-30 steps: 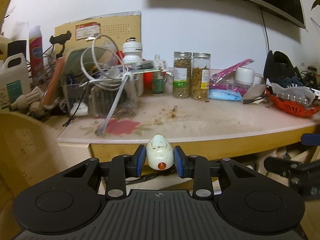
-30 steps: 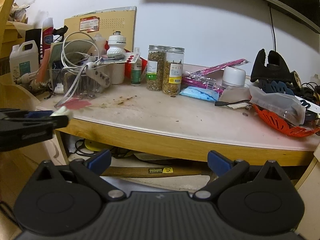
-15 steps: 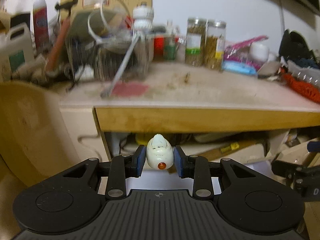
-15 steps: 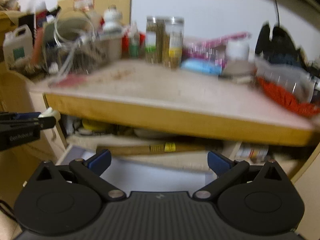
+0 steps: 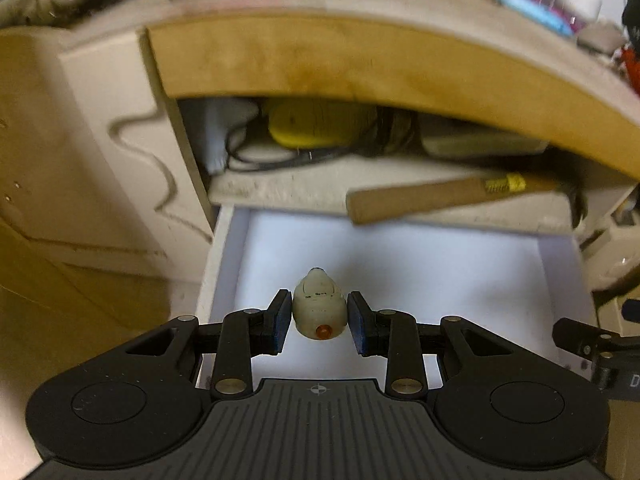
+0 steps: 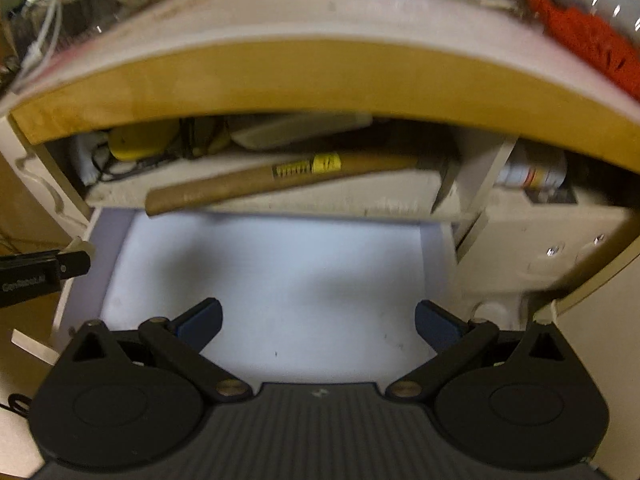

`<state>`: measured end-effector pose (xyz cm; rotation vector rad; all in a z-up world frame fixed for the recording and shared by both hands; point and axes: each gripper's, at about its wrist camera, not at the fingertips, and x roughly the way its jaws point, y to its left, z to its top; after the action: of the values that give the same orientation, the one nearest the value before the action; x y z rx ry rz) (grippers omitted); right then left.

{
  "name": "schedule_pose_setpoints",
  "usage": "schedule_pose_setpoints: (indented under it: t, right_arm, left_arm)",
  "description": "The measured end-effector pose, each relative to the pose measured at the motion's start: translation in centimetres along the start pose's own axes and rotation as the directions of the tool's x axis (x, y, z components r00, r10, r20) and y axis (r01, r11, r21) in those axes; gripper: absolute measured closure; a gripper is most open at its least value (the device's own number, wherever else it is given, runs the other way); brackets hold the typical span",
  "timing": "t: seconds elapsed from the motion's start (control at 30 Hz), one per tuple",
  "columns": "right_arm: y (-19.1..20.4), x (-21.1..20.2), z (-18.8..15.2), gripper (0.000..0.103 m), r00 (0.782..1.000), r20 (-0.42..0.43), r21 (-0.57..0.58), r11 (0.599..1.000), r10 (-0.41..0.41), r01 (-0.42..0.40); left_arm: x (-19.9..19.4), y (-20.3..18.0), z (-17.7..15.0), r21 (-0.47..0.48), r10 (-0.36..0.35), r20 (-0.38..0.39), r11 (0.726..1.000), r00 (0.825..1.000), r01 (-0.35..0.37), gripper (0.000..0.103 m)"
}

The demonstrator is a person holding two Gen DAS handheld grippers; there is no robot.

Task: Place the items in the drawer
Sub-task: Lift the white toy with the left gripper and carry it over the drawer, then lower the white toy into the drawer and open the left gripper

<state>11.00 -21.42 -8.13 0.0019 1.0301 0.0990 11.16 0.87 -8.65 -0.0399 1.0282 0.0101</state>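
The open drawer (image 5: 400, 264) lies below and ahead of both tongs, its pale floor bare. A hammer (image 6: 256, 184) rests on the shelf beyond it. The right tongs (image 6: 318, 322) are spread, holding nothing. The left tongs (image 5: 319, 322) pinch a small cream plug (image 5: 319, 308) by its flanks above the drawer; it looks light, rigid and smooth, so that side grip suits it.

Warm, dim indoor light; the white drawer floor (image 5: 400, 272) glows bright, nearly overexposed. Motion blur smears the worktop edge (image 6: 320, 76) and clutter; fisheye bends it into an arch.
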Motion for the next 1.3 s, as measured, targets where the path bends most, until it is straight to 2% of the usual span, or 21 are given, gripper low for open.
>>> schedule_pose_setpoints:
  t: [0.3,0.5,0.93,1.07,1.3]
  right_arm:
    - [0.3,4.0,0.1,0.0,0.981,-0.196,0.001,1.0,0.006,-0.006]
    - [0.1,6.2,0.3,0.0,0.965,-0.262,0.023,1.0,0.01,-0.004]
    - [-0.1,9.9,0.1,0.0,0.939,-0.345,0.009,1.0,0.005,-0.002]
    - [-0.2,10.8,0.2,0.0,0.933,-0.36,0.014,1.0,0.008,-0.003]
    - [-0.5,11.9,0.0,0.0,0.92,-0.391,0.026,1.0,0.003,0.007]
  left_arm:
    - [3.3,-0.1,0.3,-0.017,-0.005,-0.148,1.0,0.989,0.003,0.073]
    - [5.5,-0.3,0.0,0.01,0.008,-0.215,1.0,0.977,-0.006,0.073]
    - [9.2,-0.1,-0.3,0.026,0.018,-0.334,1.0,0.942,-0.01,0.073]
    - [9.9,-0.3,-0.5,0.053,0.031,-0.35,0.998,0.936,-0.014,0.073]
    - [10.9,-0.1,-1.2,0.043,0.024,-0.396,0.999,0.918,-0.008,0.073]
